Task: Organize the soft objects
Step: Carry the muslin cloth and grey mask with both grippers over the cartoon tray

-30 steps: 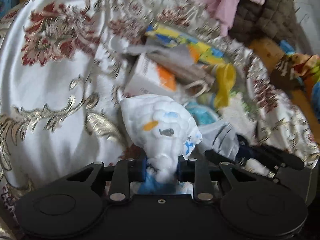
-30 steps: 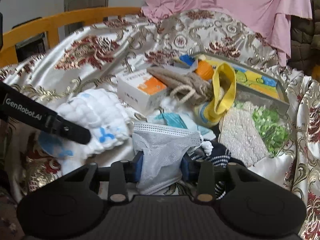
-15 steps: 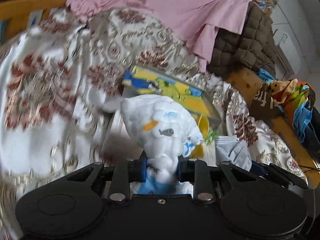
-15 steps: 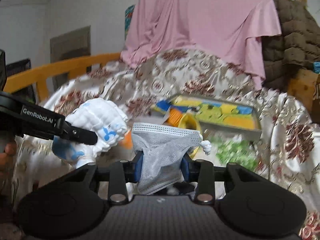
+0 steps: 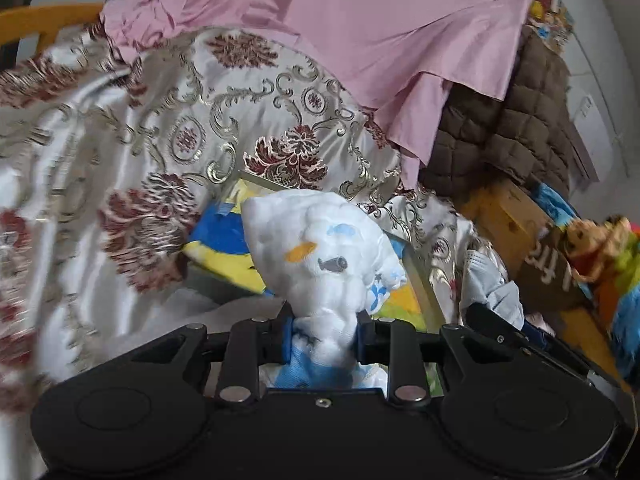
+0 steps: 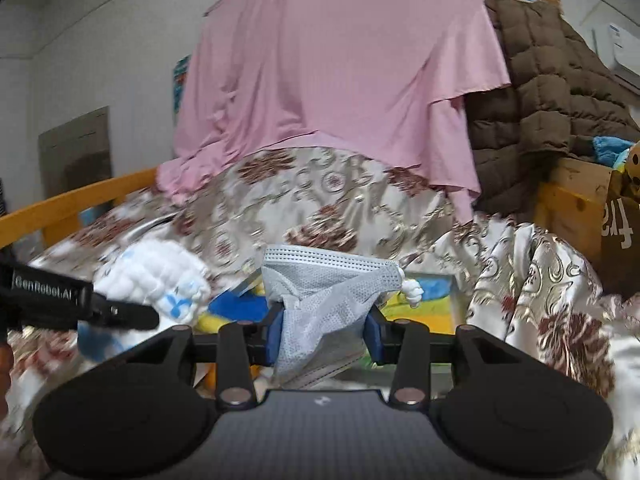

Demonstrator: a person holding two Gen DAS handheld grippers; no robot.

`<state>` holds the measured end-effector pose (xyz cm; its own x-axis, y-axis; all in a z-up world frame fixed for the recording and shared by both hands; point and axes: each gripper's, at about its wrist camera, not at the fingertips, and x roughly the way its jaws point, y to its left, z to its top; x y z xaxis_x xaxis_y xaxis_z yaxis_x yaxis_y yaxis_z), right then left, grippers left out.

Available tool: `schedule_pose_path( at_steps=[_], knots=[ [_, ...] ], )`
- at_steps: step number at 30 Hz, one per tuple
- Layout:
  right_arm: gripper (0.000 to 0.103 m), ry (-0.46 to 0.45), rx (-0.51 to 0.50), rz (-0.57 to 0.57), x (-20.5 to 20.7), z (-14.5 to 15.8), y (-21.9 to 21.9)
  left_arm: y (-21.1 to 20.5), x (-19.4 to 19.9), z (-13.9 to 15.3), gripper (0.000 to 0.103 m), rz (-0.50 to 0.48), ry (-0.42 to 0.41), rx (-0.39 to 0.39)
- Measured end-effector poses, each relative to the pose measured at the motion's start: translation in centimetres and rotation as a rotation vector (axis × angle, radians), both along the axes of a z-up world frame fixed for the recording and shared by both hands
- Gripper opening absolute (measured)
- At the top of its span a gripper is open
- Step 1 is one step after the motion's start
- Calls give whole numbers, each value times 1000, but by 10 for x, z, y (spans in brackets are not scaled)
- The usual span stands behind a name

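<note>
Draped over the bed is a floral satin cover [image 5: 120,168], with a pink sheet [image 6: 340,80] hung behind it. A white printed cloth [image 5: 320,256] is pinched in the left claw [image 5: 324,336] and held up above the bed. A grey face mask [image 6: 324,300] is seen between the jaws of the right claw [image 6: 324,336], which are opening; the mask is still touched by the pads. Both soft items are lifted, neither is yet placed, and a colourful box [image 5: 224,248] is left below.

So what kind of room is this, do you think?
Probably a bedroom at home: a satin floral bedspread over a wooden bed frame, a pink sheet and a brown quilted coat draped behind.
</note>
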<state>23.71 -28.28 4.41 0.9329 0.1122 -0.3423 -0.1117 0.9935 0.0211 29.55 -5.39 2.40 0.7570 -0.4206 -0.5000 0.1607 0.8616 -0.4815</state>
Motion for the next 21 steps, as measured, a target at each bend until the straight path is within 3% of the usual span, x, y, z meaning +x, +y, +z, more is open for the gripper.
schedule_pose_path(
  at_steps=[11,17,21],
  knots=[
    [45,102,99,-110,85,-42,-54,-62,107,-31,29,-28,37,61],
    [45,161,101,-108,111,-64,-61,-84,139,-52,30,-47,103,98],
    [46,230,153,-107,125,-69,-66,-94,152,-61,30,-61,153,132]
  ],
)
